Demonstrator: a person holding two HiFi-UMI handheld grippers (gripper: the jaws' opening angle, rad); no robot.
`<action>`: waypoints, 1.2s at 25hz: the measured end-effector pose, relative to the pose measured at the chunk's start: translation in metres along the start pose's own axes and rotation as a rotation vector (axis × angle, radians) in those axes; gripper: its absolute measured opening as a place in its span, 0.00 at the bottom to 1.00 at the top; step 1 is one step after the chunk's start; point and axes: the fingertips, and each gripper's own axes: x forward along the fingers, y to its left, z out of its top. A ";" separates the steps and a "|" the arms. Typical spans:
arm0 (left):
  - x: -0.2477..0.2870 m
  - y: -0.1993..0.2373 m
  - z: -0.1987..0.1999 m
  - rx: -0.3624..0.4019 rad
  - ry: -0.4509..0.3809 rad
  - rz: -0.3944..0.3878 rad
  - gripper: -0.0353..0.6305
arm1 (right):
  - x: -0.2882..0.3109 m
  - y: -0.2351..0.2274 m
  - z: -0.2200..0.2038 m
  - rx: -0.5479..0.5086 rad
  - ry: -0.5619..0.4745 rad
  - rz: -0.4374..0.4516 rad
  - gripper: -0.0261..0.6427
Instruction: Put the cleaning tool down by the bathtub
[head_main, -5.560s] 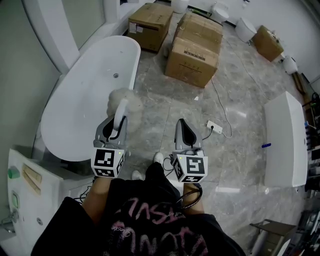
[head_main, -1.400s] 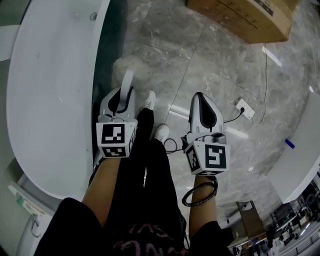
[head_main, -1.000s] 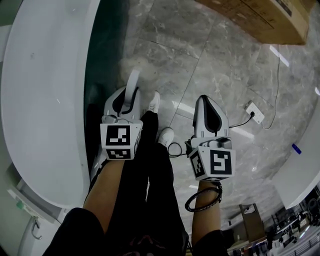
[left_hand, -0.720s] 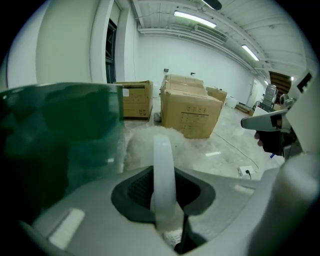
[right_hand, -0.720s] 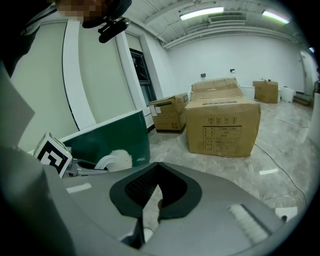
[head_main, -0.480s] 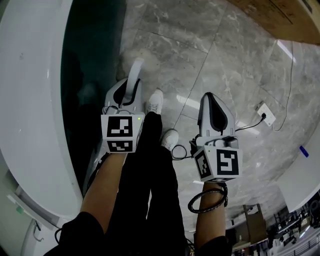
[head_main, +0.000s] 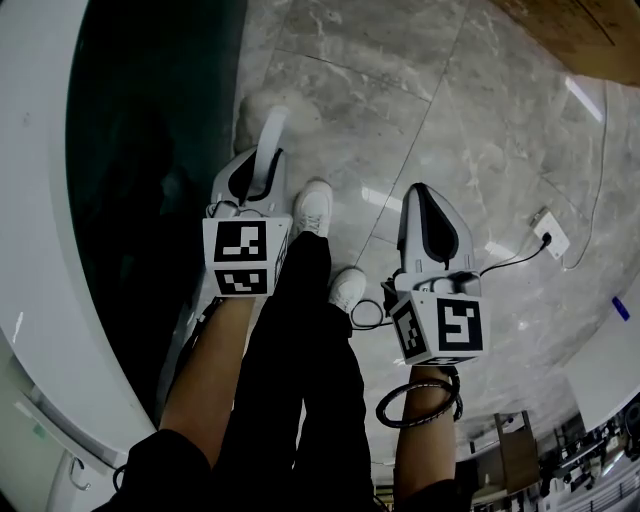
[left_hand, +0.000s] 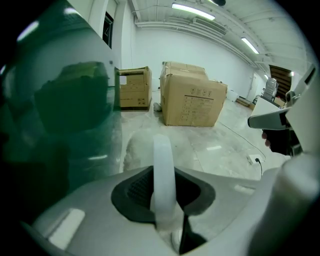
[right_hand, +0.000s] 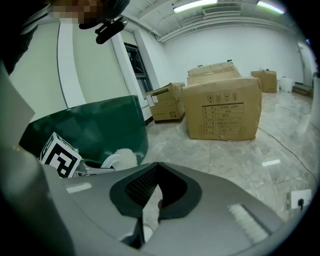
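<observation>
Handle of the cleaning tool (left_hand: 162, 170) sits clamped between the jaws of the left gripper (head_main: 252, 178). Its fluffy head (head_main: 262, 108) reaches out ahead of the jaw tips, low by the marble floor (head_main: 430, 90); whether it touches I cannot tell. The bathtub (head_main: 140, 200) wall rises just to that gripper's left. To do this well, I judge, rest the head on the floor beside the tub first, lower the handle flat, and only then part the jaws, so nothing drops or rolls. Right gripper (head_main: 428, 200), off to the right, is closed on nothing and need only stay clear.
</observation>
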 end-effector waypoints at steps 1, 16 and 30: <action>0.005 0.000 -0.006 0.001 0.009 0.001 0.17 | 0.004 -0.002 -0.004 0.010 -0.002 -0.001 0.06; 0.078 0.009 -0.077 0.012 0.085 -0.008 0.17 | 0.076 -0.007 -0.061 0.006 -0.027 0.055 0.06; 0.137 0.026 -0.135 -0.007 0.126 0.006 0.17 | 0.120 -0.028 -0.133 -0.015 0.050 0.072 0.06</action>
